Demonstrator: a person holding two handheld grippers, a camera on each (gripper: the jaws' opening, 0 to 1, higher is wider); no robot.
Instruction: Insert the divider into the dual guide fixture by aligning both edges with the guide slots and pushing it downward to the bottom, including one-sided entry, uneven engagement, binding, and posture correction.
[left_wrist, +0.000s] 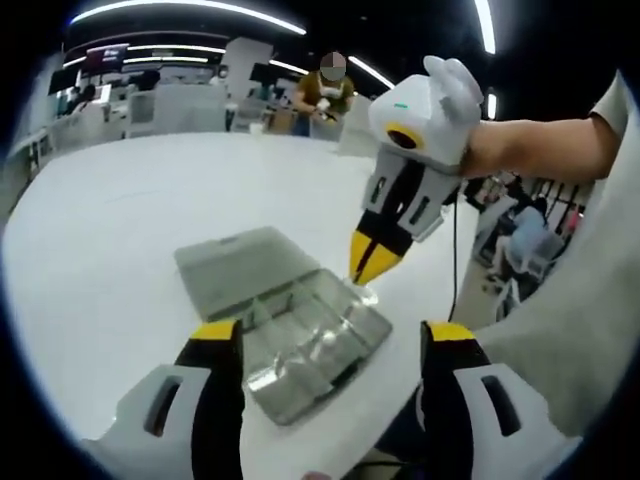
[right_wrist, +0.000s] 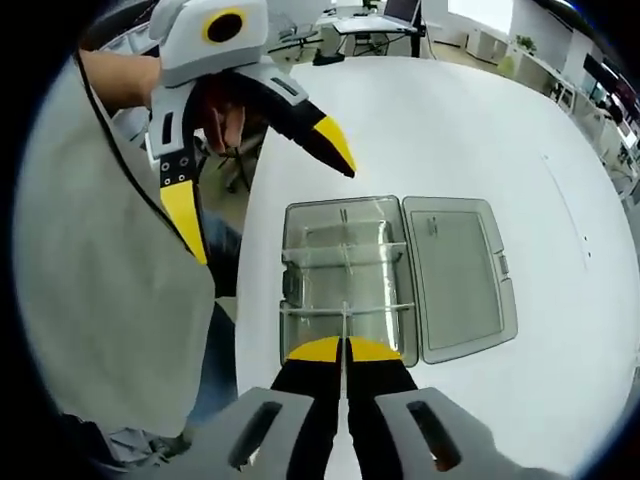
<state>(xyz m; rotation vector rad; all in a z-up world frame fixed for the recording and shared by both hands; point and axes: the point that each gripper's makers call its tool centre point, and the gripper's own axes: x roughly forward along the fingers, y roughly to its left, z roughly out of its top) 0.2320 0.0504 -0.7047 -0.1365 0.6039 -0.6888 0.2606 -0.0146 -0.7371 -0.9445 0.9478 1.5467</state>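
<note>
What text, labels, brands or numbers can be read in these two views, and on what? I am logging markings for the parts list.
None can be read.
Dark wall screens at the far left of the left gripper view: glowing patches, too blurred to read.
Clear plastic compartment box with its hinged lid open flat: moulded shapes, no legible text.
White and yellow-tipped left gripper and right gripper: no legible lettering.
</note>
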